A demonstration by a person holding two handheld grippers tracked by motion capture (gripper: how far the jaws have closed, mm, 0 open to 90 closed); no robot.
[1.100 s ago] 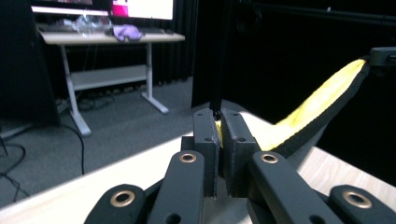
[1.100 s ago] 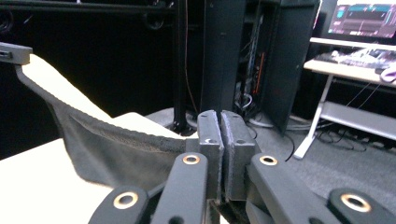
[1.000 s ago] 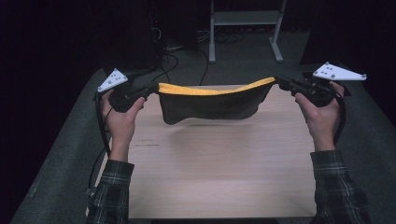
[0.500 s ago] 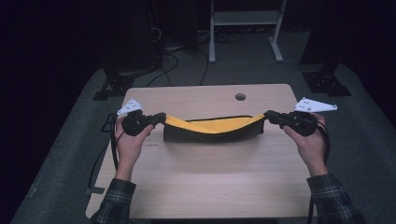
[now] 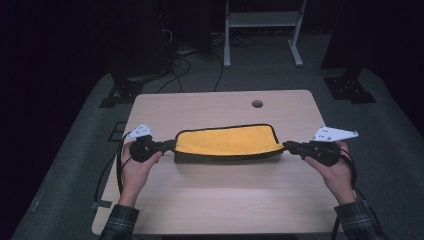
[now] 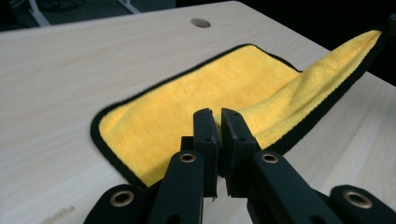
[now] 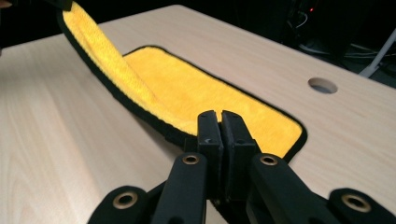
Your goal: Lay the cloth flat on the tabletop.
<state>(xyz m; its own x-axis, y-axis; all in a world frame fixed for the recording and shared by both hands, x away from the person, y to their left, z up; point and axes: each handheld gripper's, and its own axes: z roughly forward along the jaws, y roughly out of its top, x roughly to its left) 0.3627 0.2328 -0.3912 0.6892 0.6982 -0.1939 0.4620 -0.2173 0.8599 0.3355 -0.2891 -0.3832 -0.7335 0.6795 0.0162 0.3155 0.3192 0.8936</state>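
Lowered since the earlier frame, yellow cloth (image 5: 227, 141) now lies mid-frame on table (image 5: 215, 195), left tool (image 5: 169, 146) and right tool (image 5: 289, 146) clamped on its ends.

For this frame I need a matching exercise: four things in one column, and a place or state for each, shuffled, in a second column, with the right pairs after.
Things:
1. left gripper
2. right gripper
3. yellow cloth
4. round hole

Places or states:
A. in the wooden table top, beyond the cloth's far edge
B. shut on the cloth's left near corner
C. far part flat on the table, near edge lifted
D. shut on the cloth's right near corner

Pairs: 1-B, 2-D, 3-C, 4-A
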